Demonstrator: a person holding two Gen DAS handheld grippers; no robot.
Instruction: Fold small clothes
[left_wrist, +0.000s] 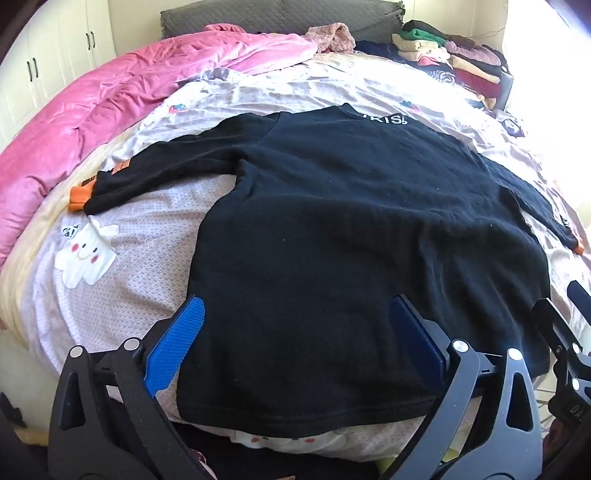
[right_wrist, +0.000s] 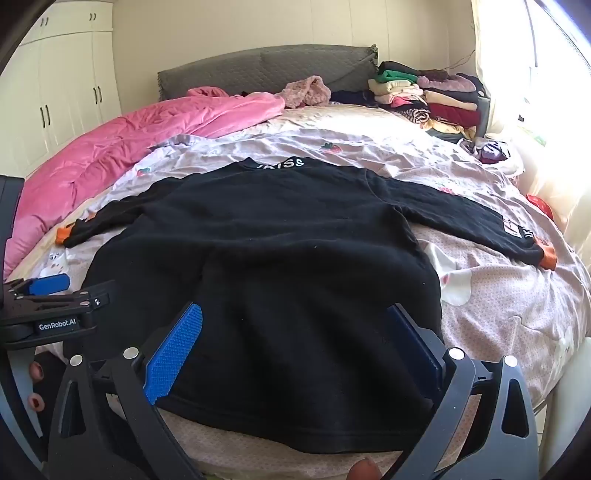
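On the bed sheet (left_wrist: 147, 280), one black sweater (left_wrist: 351, 229) spread flat, back up by the look of it, collar toward the grey headboard (right_wrist: 266, 70), hem at the near edge. Both sleeves stretched out to the sides, two orange cuffs showing, one per sleeve. No fold made in it yet, judging by the flat outline: sleeves to bring in, body to double over. Hovering just above the hem, left gripper (left_wrist: 295, 347) with jaws spread wide and nothing clamped, fabric only lying below and between the blue pads. Same for the right gripper (right_wrist: 291, 347): splayed full, released, poised over the hem's right part. Two grippers, side by side, neither pinching cloth.

Stacked at the far right corner, a pile of folded clothes (right_wrist: 428, 99), many pieces, exact count not readable; likely done work, though not certain. One pink quilt (left_wrist: 110, 122) bunched along the left, one crumpled pink garment (right_wrist: 306, 90) near the headboard, possibly awaiting its turn.
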